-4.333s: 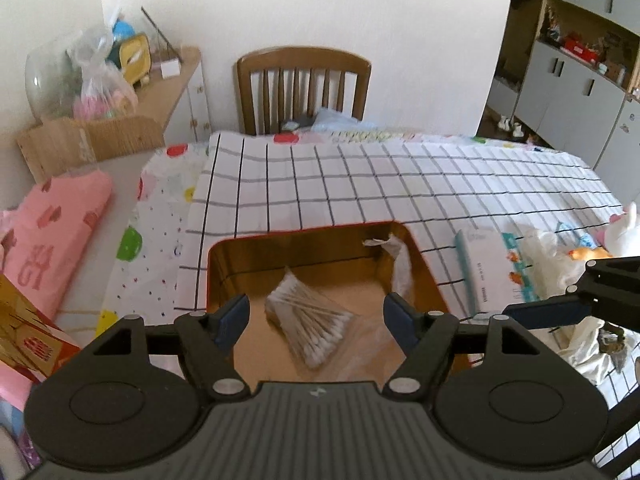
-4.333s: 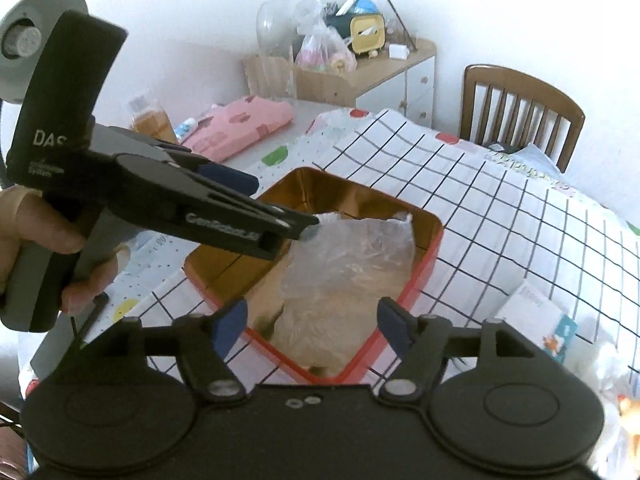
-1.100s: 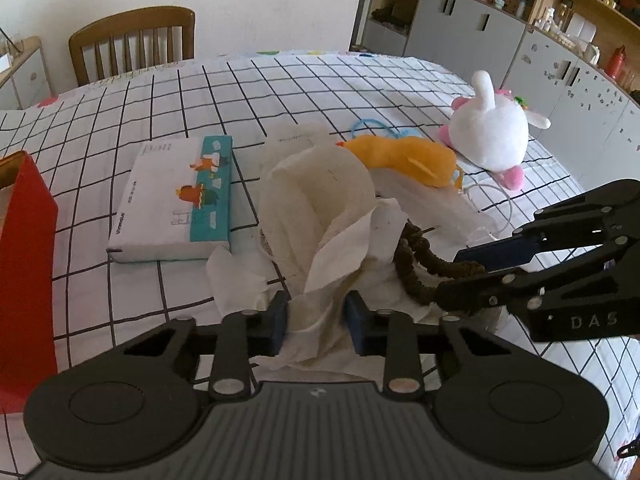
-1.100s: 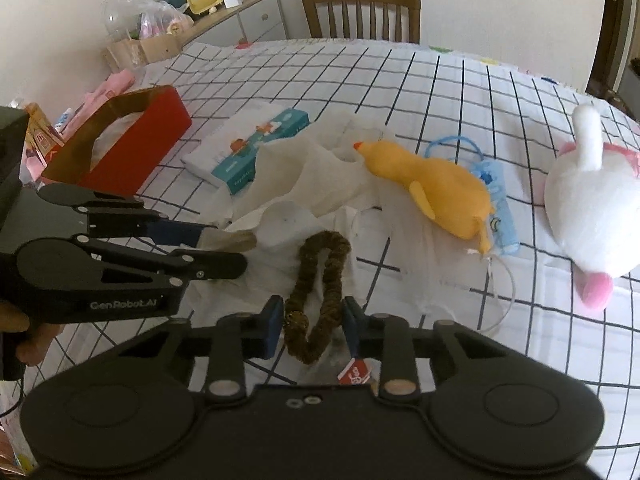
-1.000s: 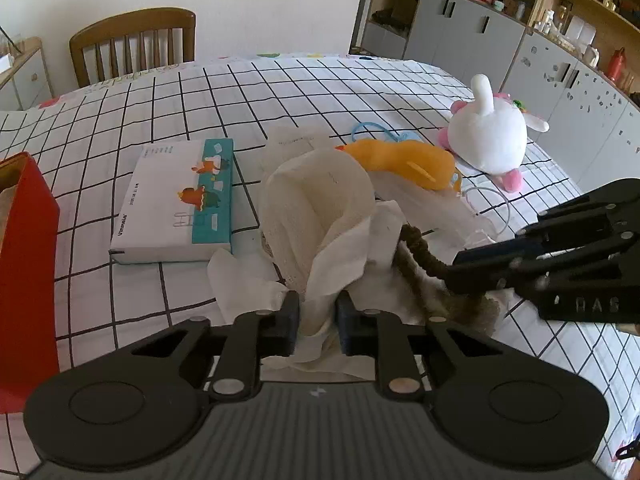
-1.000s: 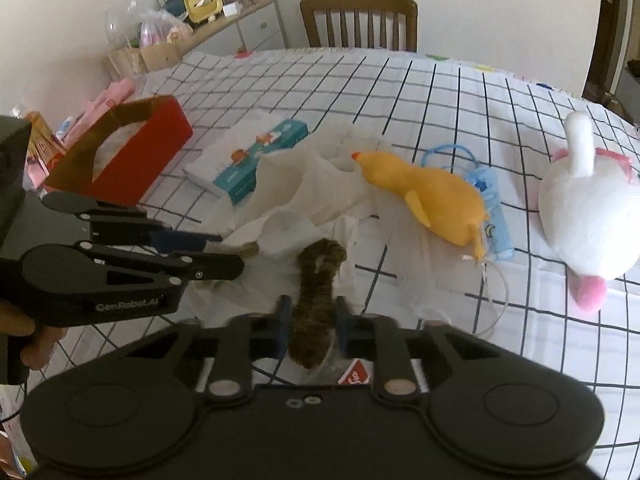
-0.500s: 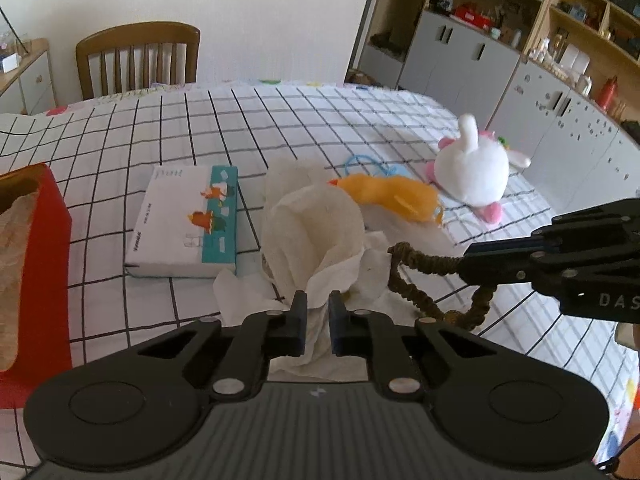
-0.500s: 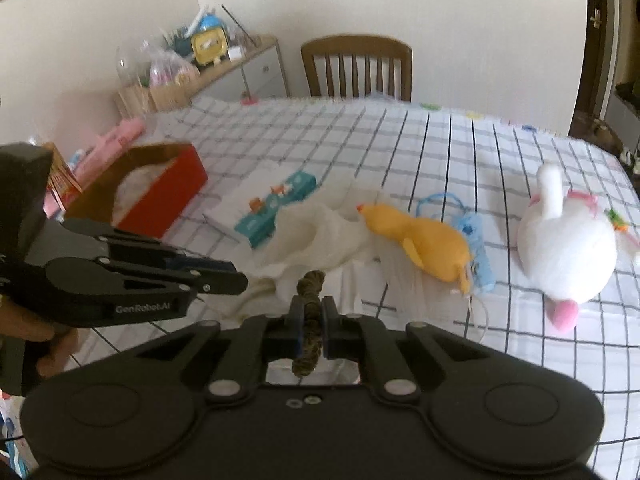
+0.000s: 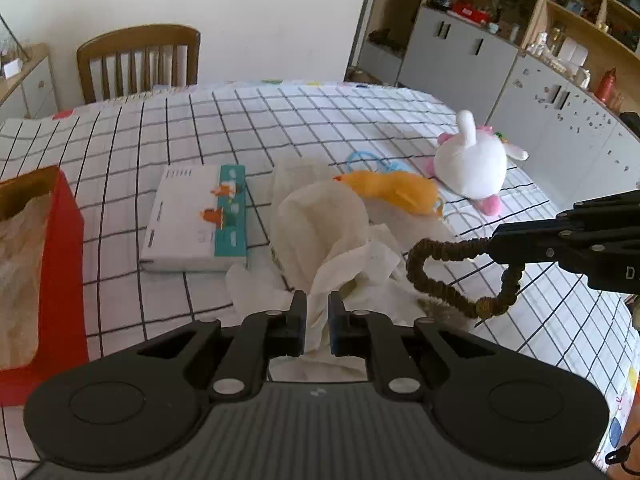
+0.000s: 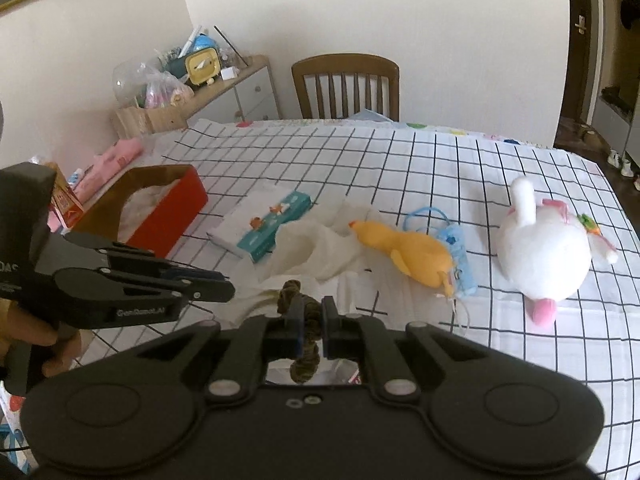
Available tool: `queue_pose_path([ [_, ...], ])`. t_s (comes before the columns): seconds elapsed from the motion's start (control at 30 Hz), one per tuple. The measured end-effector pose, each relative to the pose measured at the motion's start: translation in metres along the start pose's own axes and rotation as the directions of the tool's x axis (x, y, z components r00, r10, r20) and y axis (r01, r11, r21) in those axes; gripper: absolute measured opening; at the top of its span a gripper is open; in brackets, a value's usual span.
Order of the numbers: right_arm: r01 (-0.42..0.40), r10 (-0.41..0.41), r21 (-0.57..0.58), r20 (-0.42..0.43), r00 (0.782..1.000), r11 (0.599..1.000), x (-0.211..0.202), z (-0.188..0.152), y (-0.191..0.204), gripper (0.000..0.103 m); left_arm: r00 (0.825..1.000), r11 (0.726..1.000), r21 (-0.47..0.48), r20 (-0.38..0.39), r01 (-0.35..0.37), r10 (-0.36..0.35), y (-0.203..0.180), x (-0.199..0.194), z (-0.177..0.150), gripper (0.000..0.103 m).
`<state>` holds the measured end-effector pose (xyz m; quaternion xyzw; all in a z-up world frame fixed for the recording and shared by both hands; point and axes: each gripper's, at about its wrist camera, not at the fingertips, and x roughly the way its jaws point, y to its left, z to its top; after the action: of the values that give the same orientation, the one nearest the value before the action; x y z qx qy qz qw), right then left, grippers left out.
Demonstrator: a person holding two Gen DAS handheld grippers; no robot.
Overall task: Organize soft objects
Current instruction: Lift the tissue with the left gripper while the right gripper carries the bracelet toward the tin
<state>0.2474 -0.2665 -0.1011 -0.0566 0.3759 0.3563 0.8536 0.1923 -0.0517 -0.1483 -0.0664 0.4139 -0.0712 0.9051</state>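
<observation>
My left gripper point(image 9: 317, 312) is shut on a white cloth point(image 9: 320, 232) and holds its edge up from the table; the cloth also shows in the right wrist view point(image 10: 308, 256). My right gripper point(image 10: 310, 312) is shut on a brown hair tie point(image 10: 304, 356), which hangs as a loop point(image 9: 452, 272) above the table, to the right of the cloth. A yellow plush duck point(image 9: 392, 190) and a white plush rabbit point(image 9: 470, 162) lie beyond the cloth.
A red box point(image 9: 60, 264) with a plastic bag inside stands at the left. A tissue pack point(image 9: 200, 220) lies beside the cloth. A blue pouch point(image 10: 460, 256) lies by the duck. The table has a checked cloth point(image 9: 200, 128). A wooden chair point(image 9: 140, 60) stands behind.
Both grippers left the red box, closed on the cloth and the hair tie, and have lifted them. The hair tie now hangs free above the table.
</observation>
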Motion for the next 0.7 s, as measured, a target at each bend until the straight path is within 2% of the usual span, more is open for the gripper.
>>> queue_pose_path([
  [0.2,-0.004,0.004,0.016,-0.001,1.000,1.000,0.004,-0.001,-0.002,0.008,1.000,1.000,-0.024,-0.024,0.015,-0.015,0.002,0.005,-0.003,0.011],
  [0.3,-0.007,0.007,0.020,-0.001,1.000,1.000,0.004,-0.001,-0.004,0.008,0.999,1.000,-0.023,-0.033,0.018,-0.019,0.003,0.007,-0.005,0.019],
  [0.33,-0.008,0.008,0.021,-0.001,1.000,1.000,0.004,-0.001,-0.004,0.008,0.999,0.999,-0.026,-0.038,0.022,-0.023,0.003,0.008,-0.006,0.028],
  [0.43,-0.013,0.013,0.029,-0.002,1.000,0.999,0.004,-0.001,-0.006,0.008,0.998,0.998,-0.042,-0.047,0.045,-0.047,0.004,0.011,-0.009,0.077],
  [0.57,-0.017,0.017,0.032,-0.004,1.000,0.999,0.004,-0.002,-0.008,0.008,0.996,0.998,-0.031,-0.059,0.058,-0.060,0.001,0.015,-0.011,0.077],
  [0.7,-0.018,0.018,0.037,-0.009,1.000,0.999,0.006,-0.002,-0.009,0.008,0.996,1.000,-0.017,-0.087,-0.002,0.001,0.001,0.030,-0.012,0.077],
])
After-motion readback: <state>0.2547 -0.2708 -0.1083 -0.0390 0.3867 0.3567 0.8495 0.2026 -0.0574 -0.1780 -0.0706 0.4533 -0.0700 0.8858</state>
